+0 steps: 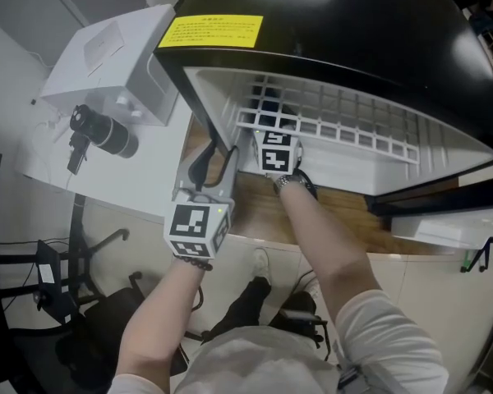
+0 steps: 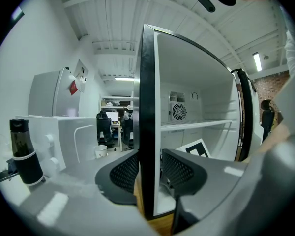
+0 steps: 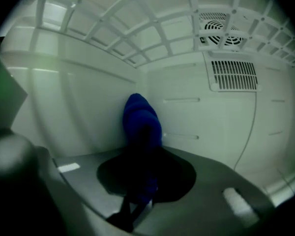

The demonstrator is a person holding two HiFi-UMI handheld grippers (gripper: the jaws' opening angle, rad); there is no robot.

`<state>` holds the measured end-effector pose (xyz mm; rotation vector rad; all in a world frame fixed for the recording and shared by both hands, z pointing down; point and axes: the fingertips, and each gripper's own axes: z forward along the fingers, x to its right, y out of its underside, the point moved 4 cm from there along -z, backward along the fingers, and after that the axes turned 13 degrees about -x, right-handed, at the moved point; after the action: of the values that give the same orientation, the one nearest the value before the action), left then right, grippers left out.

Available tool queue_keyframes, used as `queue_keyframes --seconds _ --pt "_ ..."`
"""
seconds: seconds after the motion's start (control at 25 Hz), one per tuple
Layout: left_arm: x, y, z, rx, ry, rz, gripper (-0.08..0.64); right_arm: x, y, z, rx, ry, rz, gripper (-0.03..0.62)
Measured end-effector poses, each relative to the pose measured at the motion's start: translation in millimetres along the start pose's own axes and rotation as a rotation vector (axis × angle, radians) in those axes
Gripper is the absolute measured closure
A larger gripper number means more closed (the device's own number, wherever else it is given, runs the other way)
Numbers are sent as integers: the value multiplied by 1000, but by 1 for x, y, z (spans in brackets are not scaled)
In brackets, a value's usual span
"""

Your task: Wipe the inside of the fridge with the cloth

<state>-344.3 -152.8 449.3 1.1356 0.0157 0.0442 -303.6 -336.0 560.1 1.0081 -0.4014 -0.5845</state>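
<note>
My left tool [image 2: 151,173] is clamped narrow on the front edge of the fridge's left side wall [image 2: 147,107], one pad outside it and one inside, which I take to be steadying the fridge [image 1: 329,23] on the worktop [image 1: 345,212]. My right tool [image 3: 140,166] is deep inside the fridge, under its wire shelf [image 1: 345,117], with its jaws closed on the blue cloth [image 3: 140,119].

The cloth stands up out of the jaws at the rear left corner of the fridge, where the left inner wall meets the back wall [image 3: 196,122]. It looks to be at or against those surfaces, but I cannot tell whether it is actually pressing on them.

So the wiping is under way: the door is open, the cloth is in hand and it is inside the fridge. How much is done I cannot say. The white walls show no streaks, wet patches or dirt that would set a wiped part apart from an unwiped one. From where the cloth is, I judge the left rear corner to be the stretch in hand. The rest of the back wall, the fridge floor, the right side and the space above the wire shelf may remain.
</note>
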Motion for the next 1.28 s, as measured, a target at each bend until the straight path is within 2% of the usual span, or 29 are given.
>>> queue_keyframes --seconds 1.28 --pt "1 2 1 -2 -39 -3 420 88 15 -24 -22 131 64 531"
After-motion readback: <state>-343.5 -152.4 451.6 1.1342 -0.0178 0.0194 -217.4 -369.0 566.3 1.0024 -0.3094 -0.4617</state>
